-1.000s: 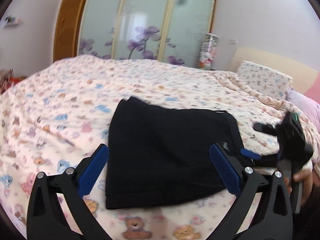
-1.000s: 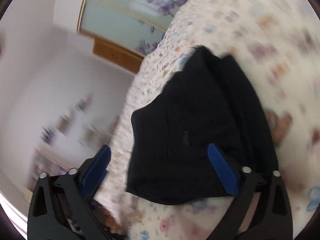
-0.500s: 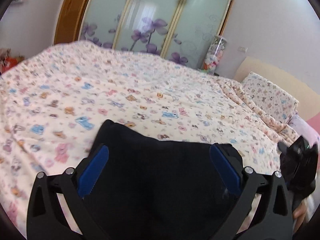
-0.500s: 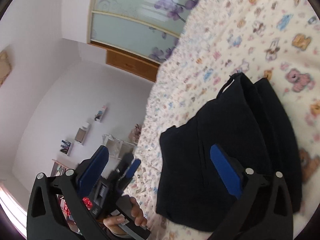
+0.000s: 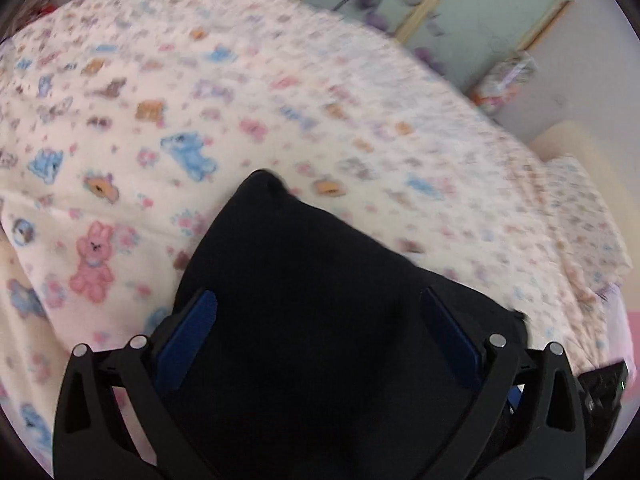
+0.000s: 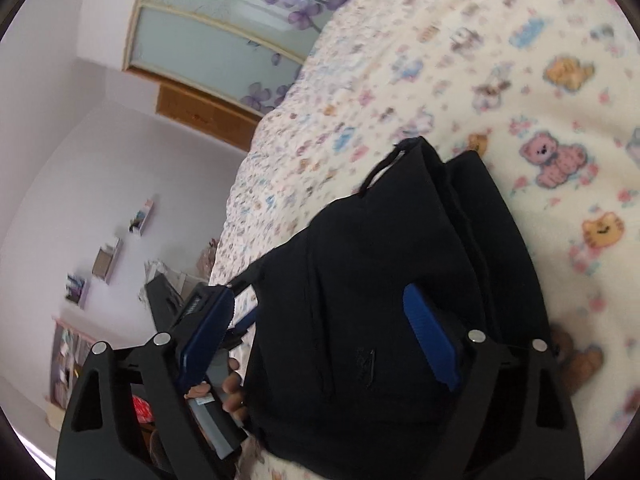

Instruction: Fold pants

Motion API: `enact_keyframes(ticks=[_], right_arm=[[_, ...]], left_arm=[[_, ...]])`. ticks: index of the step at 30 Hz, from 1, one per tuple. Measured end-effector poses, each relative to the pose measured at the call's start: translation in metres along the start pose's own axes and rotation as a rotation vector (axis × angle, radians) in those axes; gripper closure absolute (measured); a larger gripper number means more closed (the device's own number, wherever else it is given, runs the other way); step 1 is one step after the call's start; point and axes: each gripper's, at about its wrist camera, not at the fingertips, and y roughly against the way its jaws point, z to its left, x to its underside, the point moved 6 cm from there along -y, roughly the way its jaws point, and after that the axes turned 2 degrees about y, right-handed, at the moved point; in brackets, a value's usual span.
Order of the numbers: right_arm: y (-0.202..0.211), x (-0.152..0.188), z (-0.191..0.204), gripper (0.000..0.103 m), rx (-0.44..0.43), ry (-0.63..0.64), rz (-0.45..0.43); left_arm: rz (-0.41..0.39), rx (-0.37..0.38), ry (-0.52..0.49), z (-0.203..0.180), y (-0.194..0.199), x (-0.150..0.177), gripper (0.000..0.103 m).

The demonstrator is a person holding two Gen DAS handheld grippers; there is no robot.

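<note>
Black folded cloth pants (image 6: 400, 280) lie beneath both my jaws, left apart, right closing (seemingly empty); snagging could undo the fold.

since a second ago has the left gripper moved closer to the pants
Yes. The left gripper has moved in over the black pants, which now fill its view, hiding more of the bedspread.

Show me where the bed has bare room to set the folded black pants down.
Free: the broad stretch of cartoon-print bedspread beyond the folded black pants, toward the frosted-glass floral wardrobe doors, and the strip beside the pink rabbit print. Crowded: the near edge, where the open left gripper, the right gripper, jaws closing, and pants bunch together.
</note>
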Motion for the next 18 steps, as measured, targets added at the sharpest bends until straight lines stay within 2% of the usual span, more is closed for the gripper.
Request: enact_keyframes(ticks=[1, 4, 6, 11, 13, 15, 16, 18], right_arm=[[0.008, 0.003, 0.009, 0.006, -0.005, 0.043, -0.009], [0.024, 0.015, 0.03, 0.005, -0.044, 0.135, -0.031], [0.031, 0.025, 0.04, 0.005, -0.075, 0.177, -0.033], [0.04, 0.052, 0.059, 0.003, -0.194, 0.239, -0.002], [0.04, 0.056, 0.052, 0.002, -0.182, 0.226, -0.001], [0.039, 0.058, 0.03, 0.004, -0.105, 0.172, -0.004], [0.035, 0.059, 0.014, 0.008, -0.12, 0.108, 0.007], [0.038, 0.061, 0.004, 0.011, -0.145, 0.067, -0.005]], left_arm=[[-0.036, 0.008, -0.028, -0.001, 0.013, 0.003, 0.002], [-0.155, -0.078, -0.154, -0.004, 0.048, 0.023, 0.002], [-0.189, -0.157, -0.222, -0.006, 0.063, 0.042, 0.002], [-0.235, -0.264, -0.324, -0.009, 0.076, 0.075, 0.002], [-0.212, -0.28, -0.361, -0.007, 0.072, 0.085, 0.002], [-0.159, -0.302, -0.371, -0.004, 0.06, 0.095, 0.002], [-0.121, -0.315, -0.369, -0.001, 0.05, 0.101, 0.002], [-0.092, -0.313, -0.351, 0.005, 0.042, 0.104, 0.002]])
